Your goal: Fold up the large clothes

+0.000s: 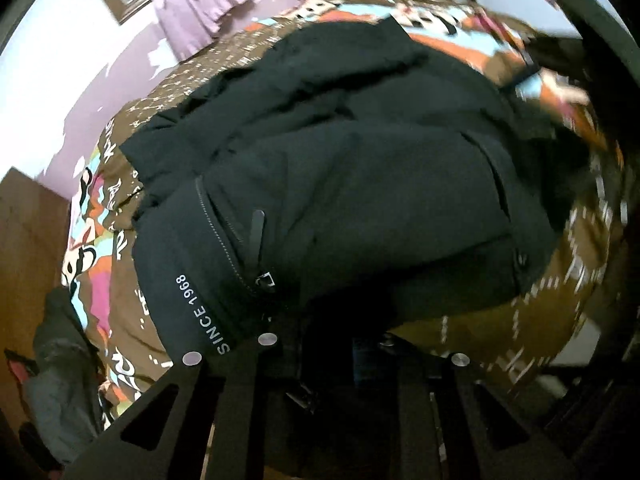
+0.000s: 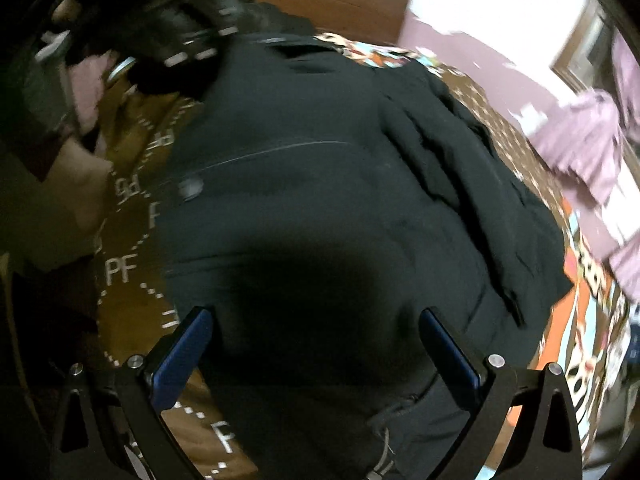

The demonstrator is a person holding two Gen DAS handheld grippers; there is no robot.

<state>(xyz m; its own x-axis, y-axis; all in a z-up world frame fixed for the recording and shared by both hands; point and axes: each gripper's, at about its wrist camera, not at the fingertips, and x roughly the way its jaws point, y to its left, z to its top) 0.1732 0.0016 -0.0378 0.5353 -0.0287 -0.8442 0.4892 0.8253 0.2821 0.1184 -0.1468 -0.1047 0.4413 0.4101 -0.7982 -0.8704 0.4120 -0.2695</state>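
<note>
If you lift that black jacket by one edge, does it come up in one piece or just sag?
Probably sags: the black jacket lies in soft folds and creases on the patterned bedspread, so it looks floppy. It also looks padded and bulky, so likely heavier than a shirt. The zipper pull hangs loose and may swing.

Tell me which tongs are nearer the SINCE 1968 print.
Left. The left tongs grip the black jacket beside the print; the right tongs stand open across the jacket.

Left tongs (image 1: 324,356) tips buried in black jacket (image 1: 340,168), bedspread (image 1: 580,248) edge motion-blurred
</note>
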